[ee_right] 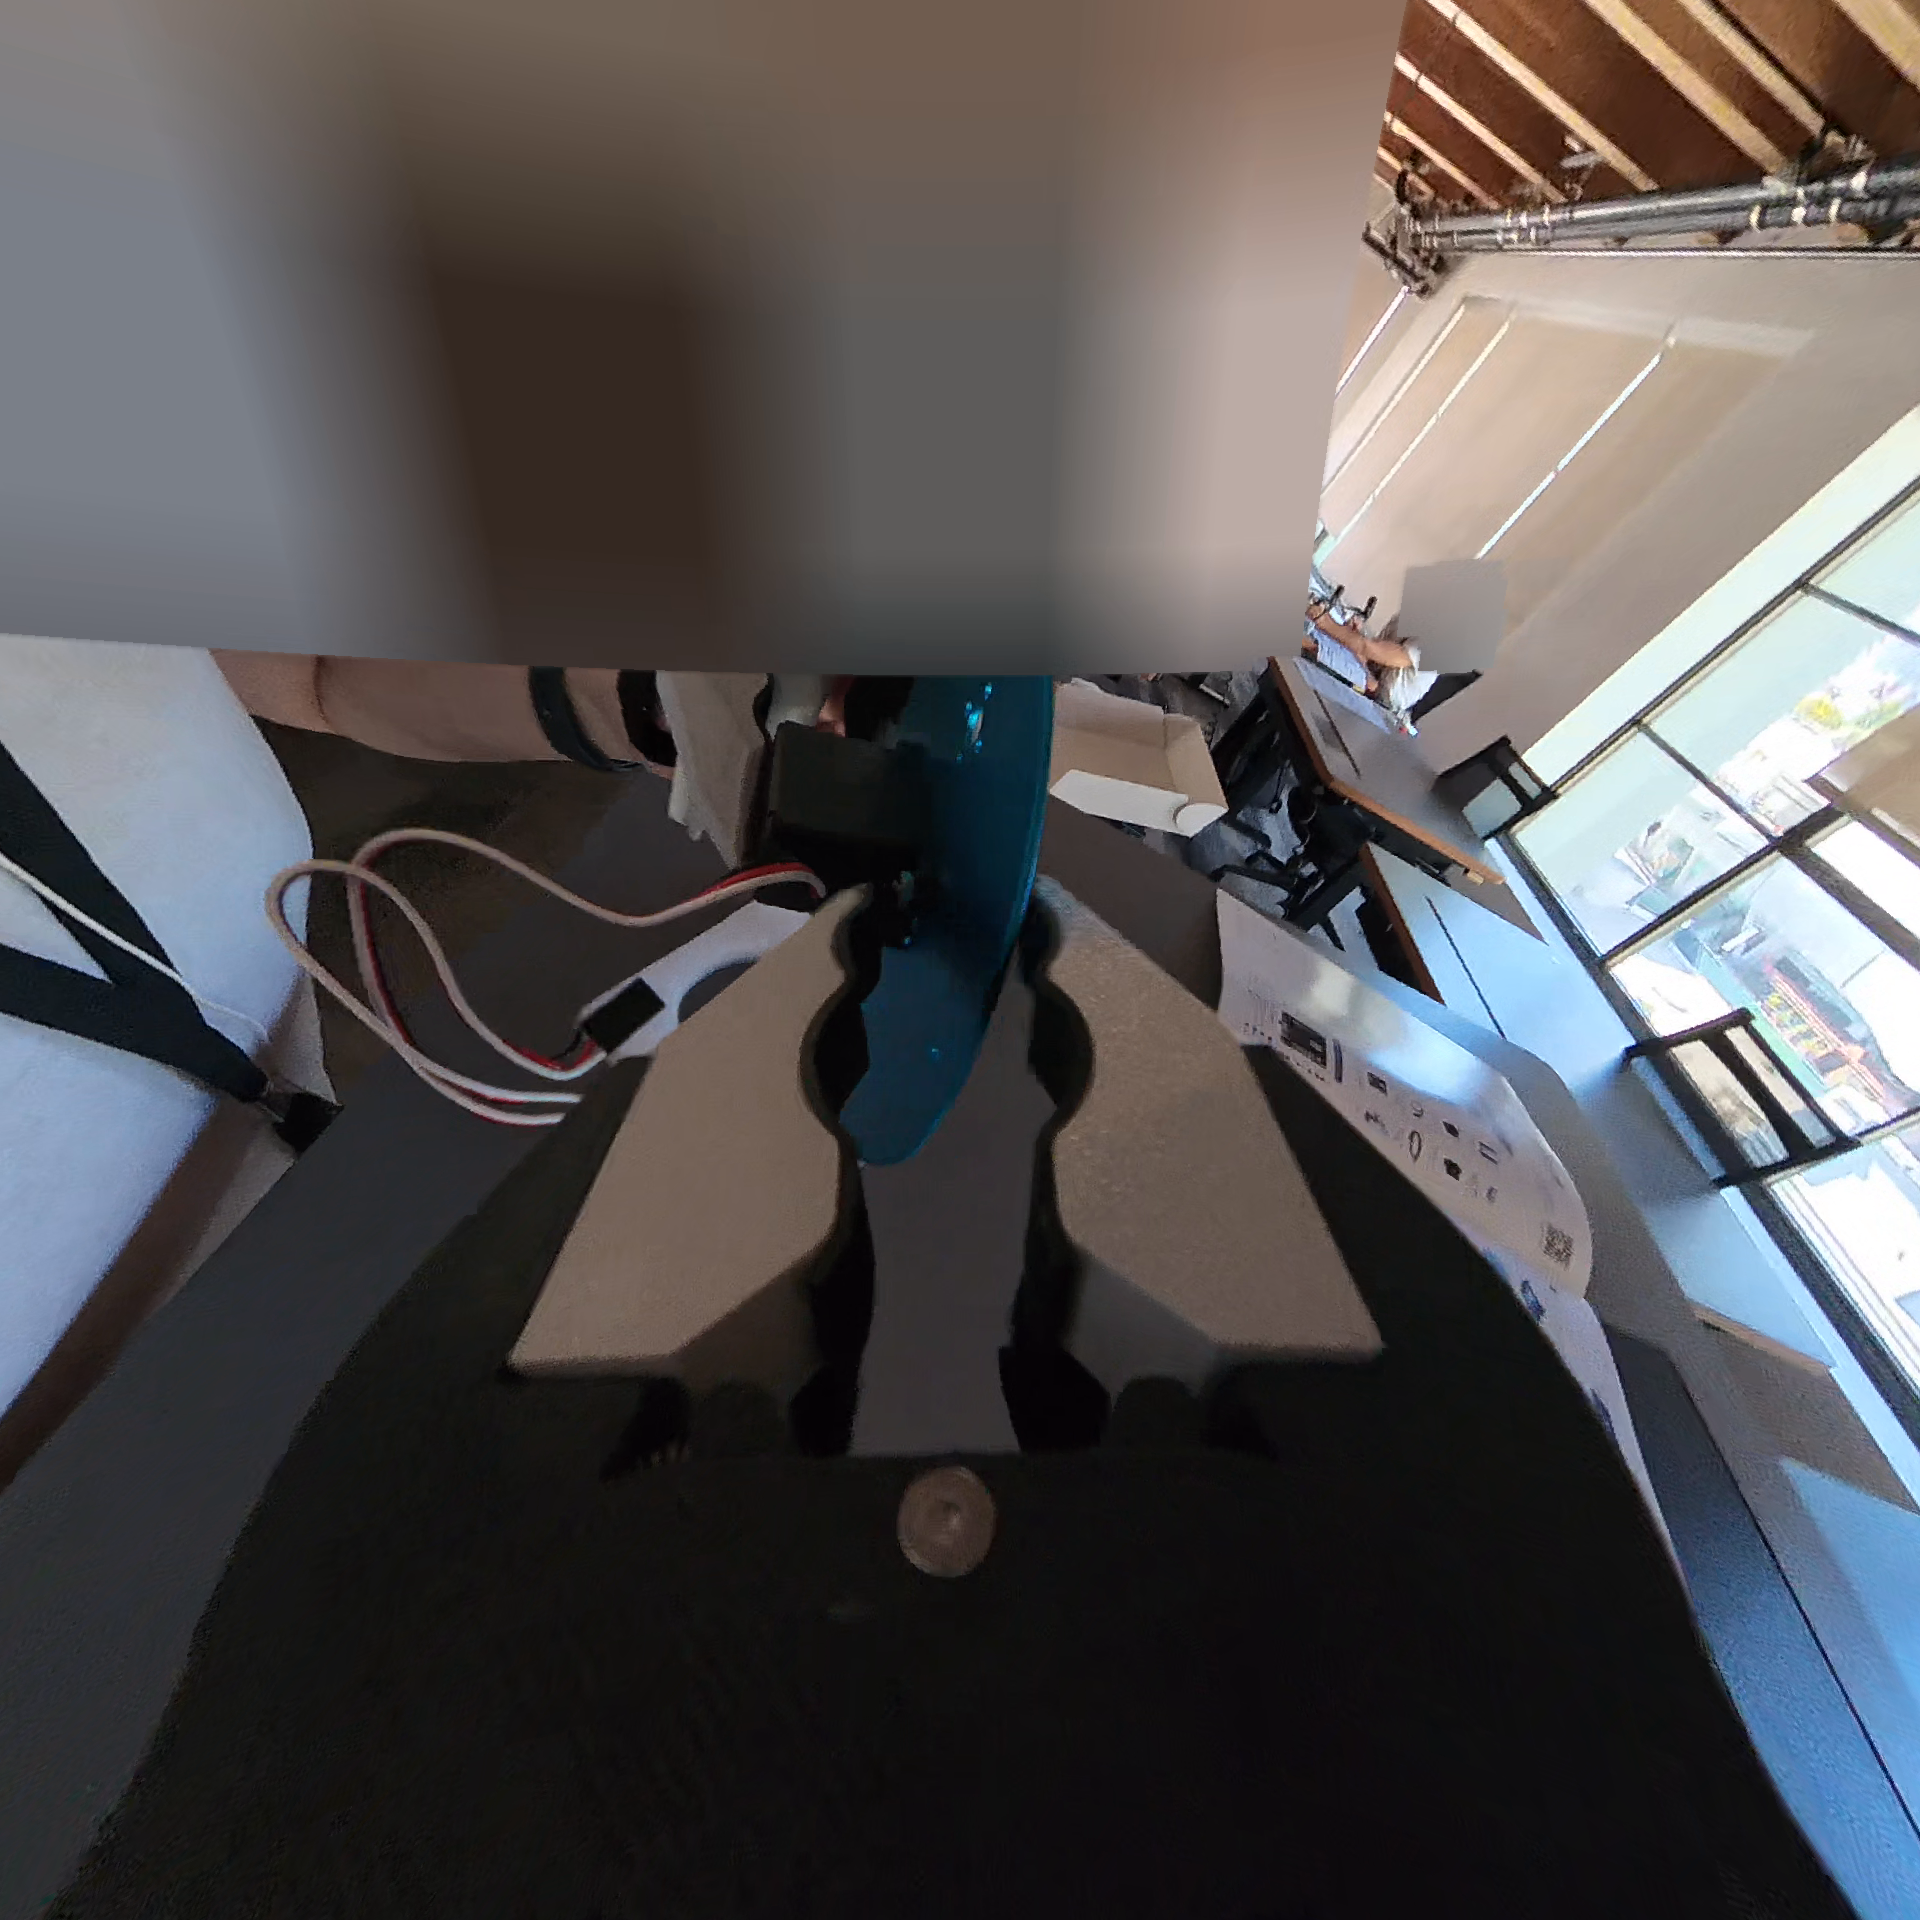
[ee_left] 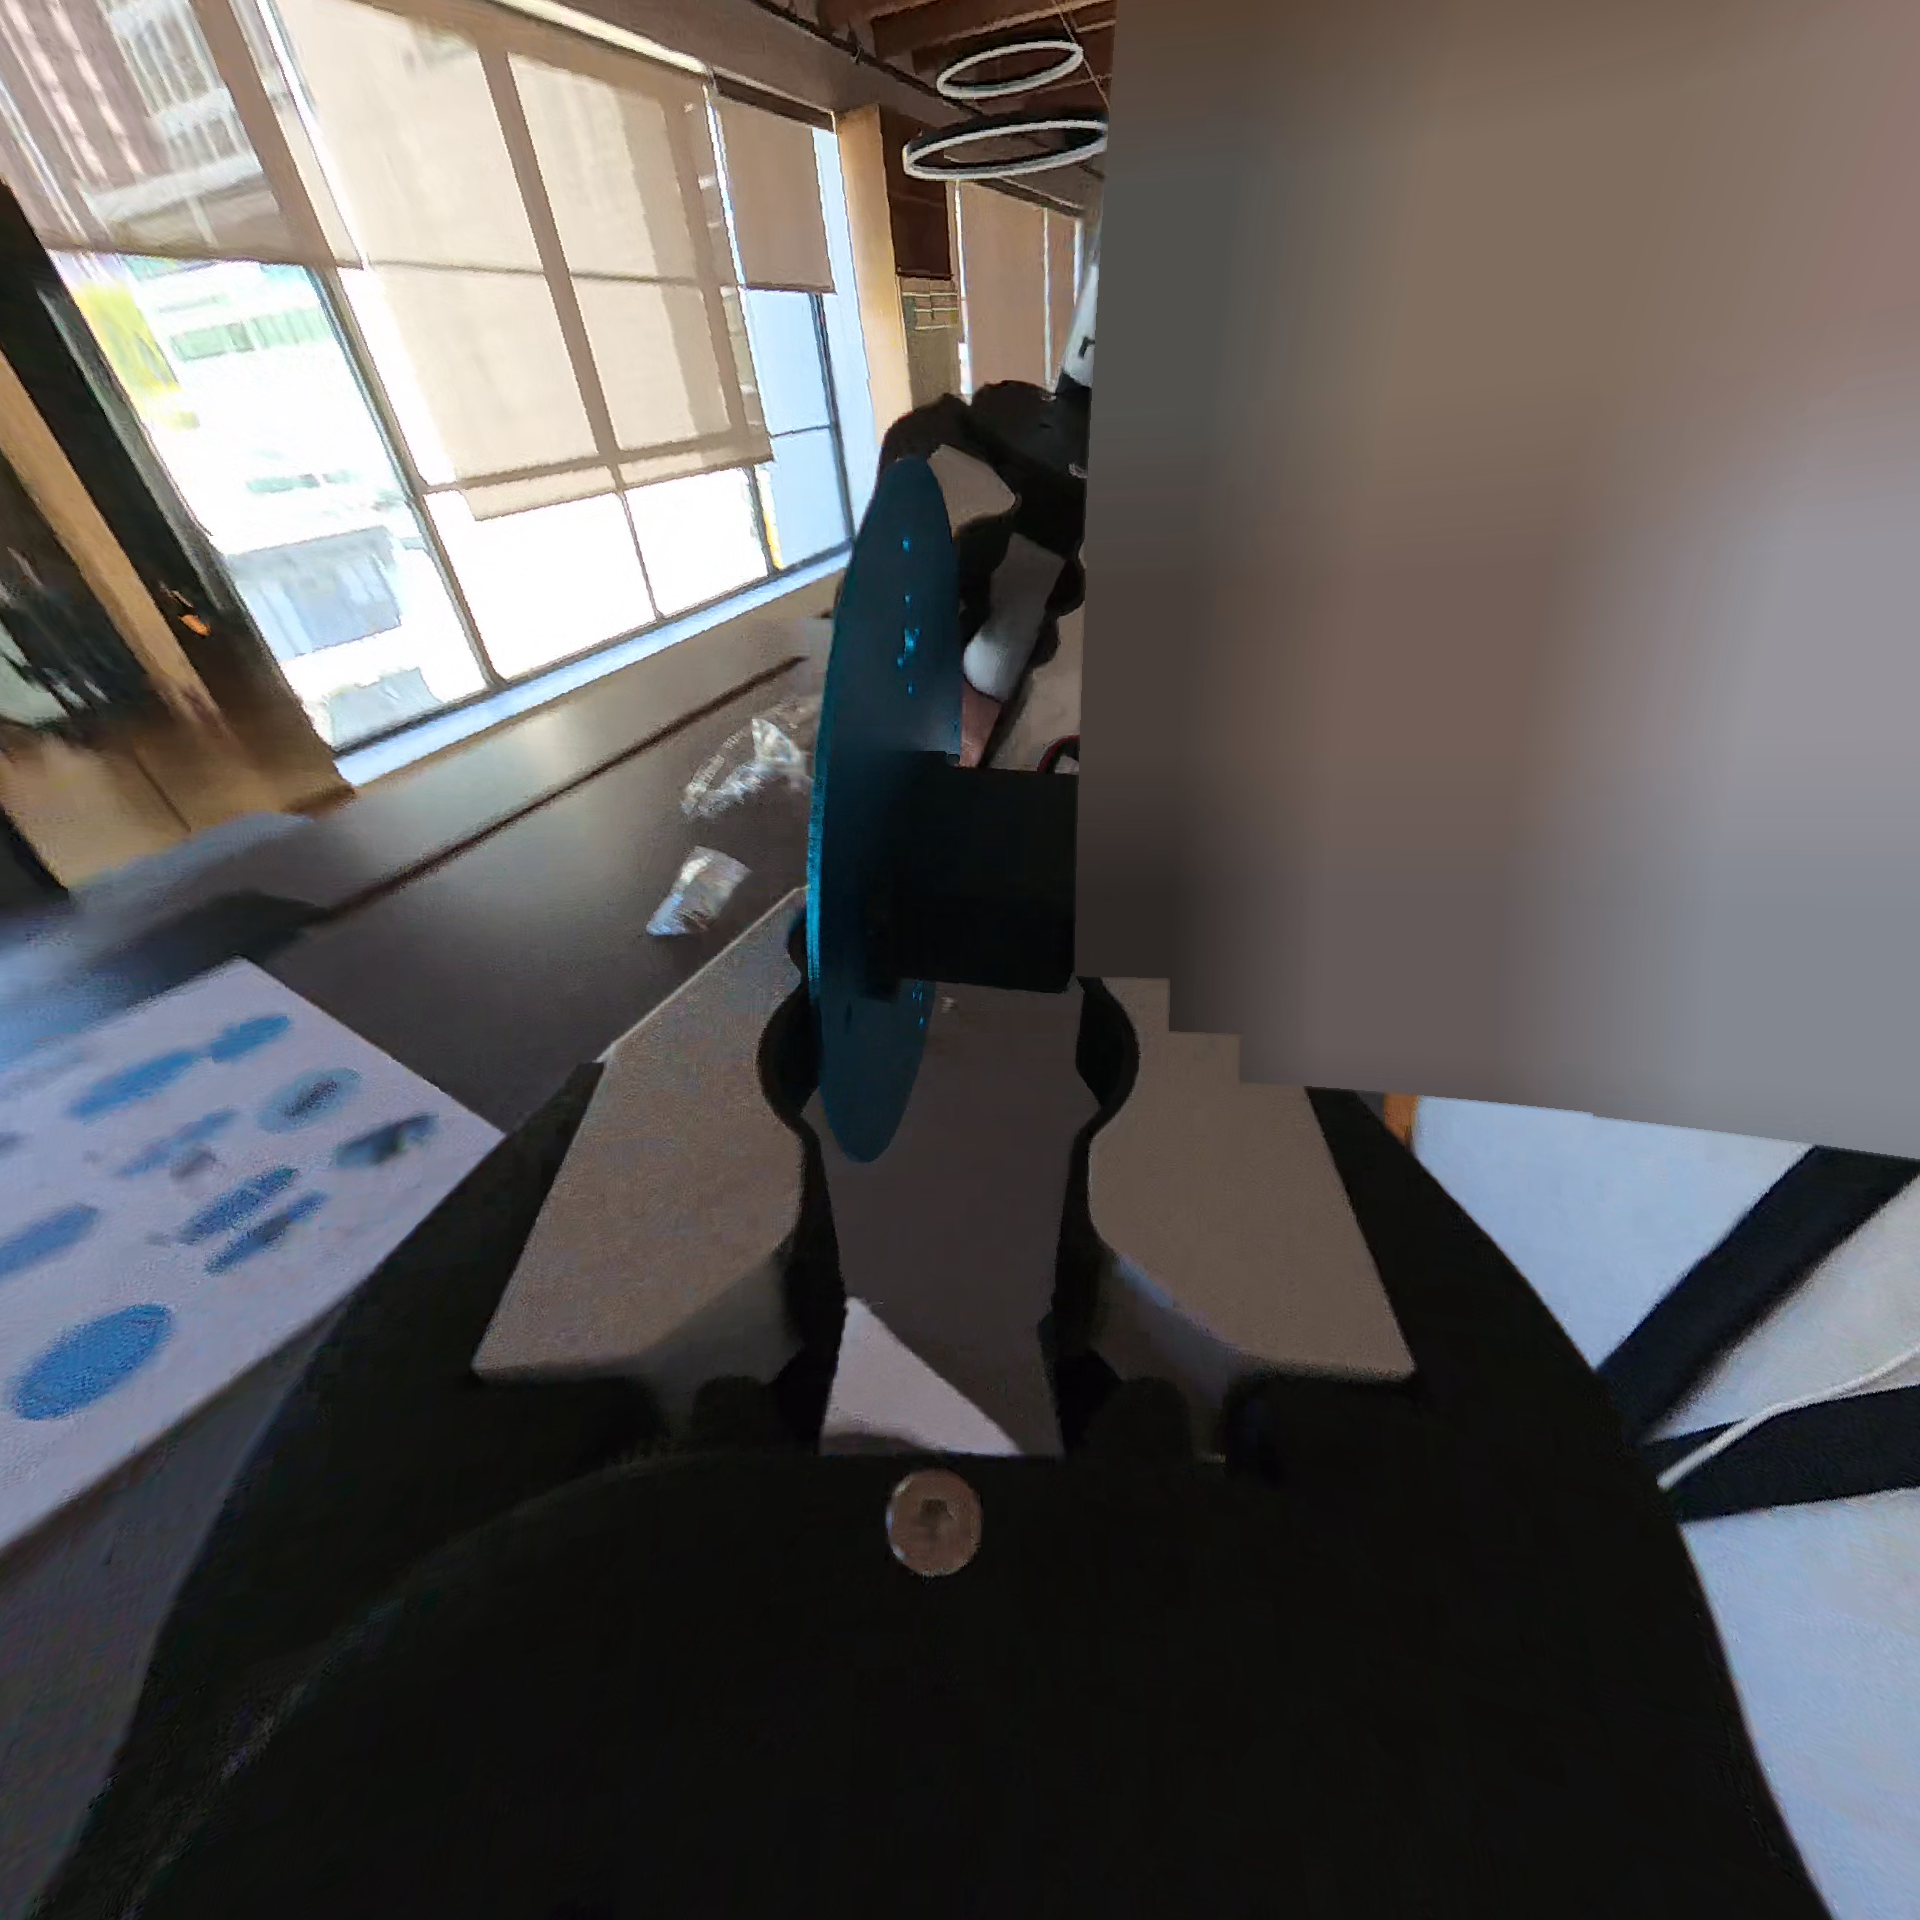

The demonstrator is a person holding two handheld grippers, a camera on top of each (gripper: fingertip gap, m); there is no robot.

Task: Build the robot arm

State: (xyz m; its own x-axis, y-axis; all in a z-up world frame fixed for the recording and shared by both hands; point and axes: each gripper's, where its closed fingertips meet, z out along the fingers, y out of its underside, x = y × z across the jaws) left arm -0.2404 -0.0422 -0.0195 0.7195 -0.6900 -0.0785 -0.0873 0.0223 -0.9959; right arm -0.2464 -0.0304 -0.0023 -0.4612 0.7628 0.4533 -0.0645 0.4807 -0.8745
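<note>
A teal disc (ee_left: pixel 883 810) with a black servo block (ee_left: pixel 987 873) on one face is held edge-on in the air between both grippers. My left gripper (ee_left: pixel 940 1029) is shut on the disc's lower edge, just under the block. The right gripper's grey fingers (ee_left: pixel 977 499) hold the far edge. In the right wrist view my right gripper (ee_right: pixel 945 935) is shut on the teal disc (ee_right: pixel 966 935) beside the servo block (ee_right: pixel 831 810). Red and white wires (ee_right: pixel 468 935) loop from the servo to a black connector (ee_right: pixel 623 1013).
A black table (ee_left: pixel 520 831) lies below with two clear plastic bags (ee_left: pixel 748 769) and a white sheet printed with blue shapes (ee_left: pixel 156 1195). A white printed sheet (ee_right: pixel 1403 1091) lies at the right. A person's white garment with black straps (ee_right: pixel 104 883) is close. Large windows stand behind. My left and right fingertips are right by each other.
</note>
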